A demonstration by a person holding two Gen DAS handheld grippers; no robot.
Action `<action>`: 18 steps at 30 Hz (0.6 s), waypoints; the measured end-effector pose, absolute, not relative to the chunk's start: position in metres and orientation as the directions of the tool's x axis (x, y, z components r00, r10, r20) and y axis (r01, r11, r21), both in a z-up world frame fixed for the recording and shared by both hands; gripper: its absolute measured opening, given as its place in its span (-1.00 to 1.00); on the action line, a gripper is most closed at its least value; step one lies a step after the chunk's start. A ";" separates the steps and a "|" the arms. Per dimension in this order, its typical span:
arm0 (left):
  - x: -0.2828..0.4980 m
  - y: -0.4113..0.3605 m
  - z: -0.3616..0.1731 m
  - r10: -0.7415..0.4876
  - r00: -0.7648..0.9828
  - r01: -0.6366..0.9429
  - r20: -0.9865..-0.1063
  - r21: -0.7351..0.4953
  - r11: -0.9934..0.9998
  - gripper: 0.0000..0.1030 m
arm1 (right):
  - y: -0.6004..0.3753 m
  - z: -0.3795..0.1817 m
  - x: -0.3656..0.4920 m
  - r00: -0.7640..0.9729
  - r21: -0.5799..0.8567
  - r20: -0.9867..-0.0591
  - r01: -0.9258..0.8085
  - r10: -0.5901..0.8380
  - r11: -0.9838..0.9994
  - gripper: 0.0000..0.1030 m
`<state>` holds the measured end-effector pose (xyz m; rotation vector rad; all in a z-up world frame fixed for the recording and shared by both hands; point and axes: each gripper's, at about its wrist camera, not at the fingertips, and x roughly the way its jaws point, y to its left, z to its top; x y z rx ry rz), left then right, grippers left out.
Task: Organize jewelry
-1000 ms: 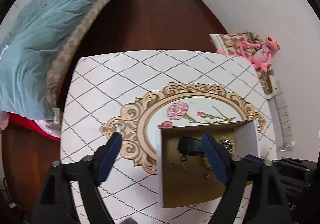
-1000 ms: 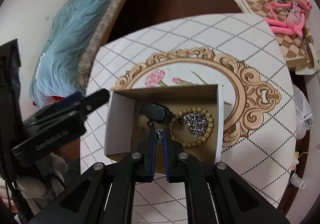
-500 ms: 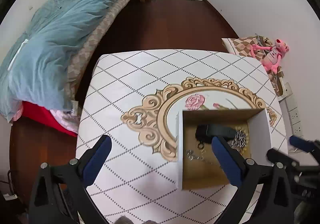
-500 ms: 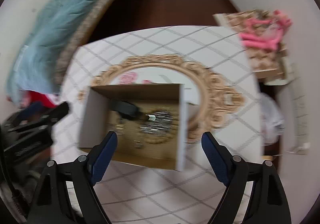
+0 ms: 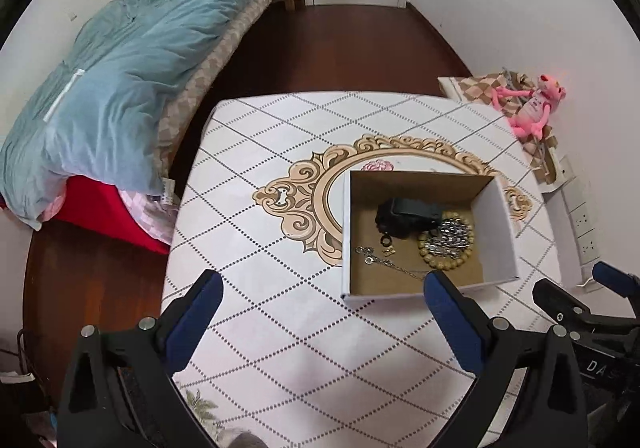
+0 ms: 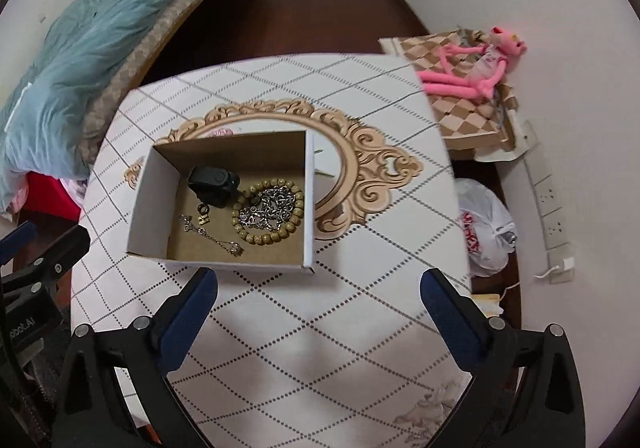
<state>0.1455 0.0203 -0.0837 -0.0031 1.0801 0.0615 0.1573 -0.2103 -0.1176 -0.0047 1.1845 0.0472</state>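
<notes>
1. Jewelry all sat inside the open cardboard box (image 6: 308,204) on the patterned table (image 6: 360,320); I saw no loose piece on the tabletop in either wrist view.

2. Against the box's far side lay a black clip-like item (image 6: 214,184). Just beside it, toward the right wall, a wooden bead bracelet (image 6: 276,234) ringed a heap of silver chain (image 6: 270,208), the chain resting inside and partly over the beads.

3. Nearer the front, a thin necklace (image 6: 208,234) stretched across the box floor, with a small pendant at its near end. Two tiny dark-and-gold pieces (image 6: 203,213) lay between it and the black item; they were too small for me to say whether they were earrings or charms.

4. My left gripper (image 5: 320,312) hung above the table short of the box, its fingers spread wide and holding nothing. Its right finger overlapped the box's near corner in view, though I judged it to be above the box, not touching it.

5. My right gripper (image 6: 318,308) was likewise spread wide and empty, just in front of the box's near wall.

6. I judged the gathering part done: everything visible was in the box. What remained, if anything, was tidying, since the chain and bracelet were heaped together and the box had no dividers and no lid in sight.
</notes>
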 end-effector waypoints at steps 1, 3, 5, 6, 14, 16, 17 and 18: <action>0.141 0.020 -0.078 0.048 0.479 -0.054 -0.876 0.025 0.998 0.99 | -0.212 -0.109 0.150 0.391 0.021 -0.920 -0.037 0.034 0.999 0.99; 0.129 0.018 -0.064 0.042 0.501 -0.048 -0.864 0.021 0.999 0.99 | -0.212 -0.094 0.138 0.421 0.008 -0.907 -0.034 0.021 0.999 0.99; 0.114 0.015 -0.048 0.029 0.526 -0.040 -0.850 0.009 0.999 0.99 | -0.214 -0.077 0.126 0.453 0.004 -0.891 -0.031 0.018 1.000 0.99; 0.110 0.015 -0.043 0.026 0.534 -0.038 -0.845 0.006 0.999 0.99 | -0.216 -0.065 0.118 0.475 0.003 -0.880 -0.027 0.016 1.000 0.99; 0.058 0.012 0.012 0.031 0.619 -0.036 -0.785 0.011 0.999 0.99 | -0.219 0.006 0.061 0.598 0.012 -0.801 -0.028 0.027 1.000 0.99; 0.047 0.012 0.023 0.036 0.640 -0.036 -0.768 0.017 0.999 0.99 | -0.219 0.020 0.047 0.627 0.006 -0.779 -0.025 0.020 1.000 0.99; 0.044 0.012 0.028 0.037 0.647 -0.035 -0.762 0.018 0.999 0.99 | -0.219 0.027 0.040 0.640 -0.004 -0.769 -0.021 0.010 1.000 0.99; 0.038 0.012 0.033 0.038 0.655 -0.033 -0.754 0.021 0.999 0.99 | -0.219 0.032 0.034 0.649 -0.008 -0.761 -0.020 0.006 1.000 0.99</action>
